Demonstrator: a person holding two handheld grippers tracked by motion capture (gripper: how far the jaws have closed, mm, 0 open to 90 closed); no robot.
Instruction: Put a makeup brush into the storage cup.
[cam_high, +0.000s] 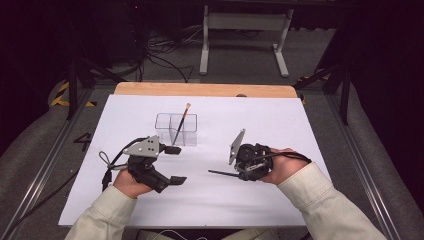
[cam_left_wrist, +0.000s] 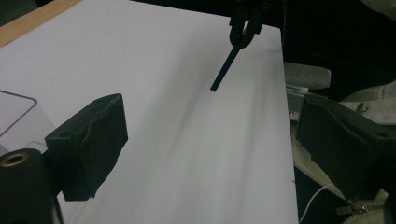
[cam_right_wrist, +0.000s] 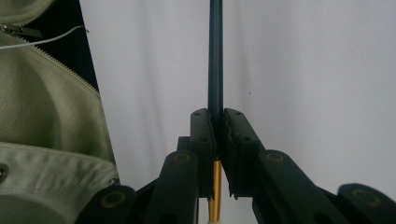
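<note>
Holding the second brush (cam_high: 222, 173) clenched in your right gripper (cam_high: 239, 175) at centre frame, you are leaving it still to join the first brush (cam_high: 181, 123) in the clear holder (cam_high: 176, 129); left gripper (cam_high: 176, 165) jaws are gaping, empty

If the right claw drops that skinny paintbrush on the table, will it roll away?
Probably a little: the paintbrush in the right claw looks round, thin and smooth. It seems stiff, sticking out straight. It is likely light, since shut jaws hold it near one end.
</note>
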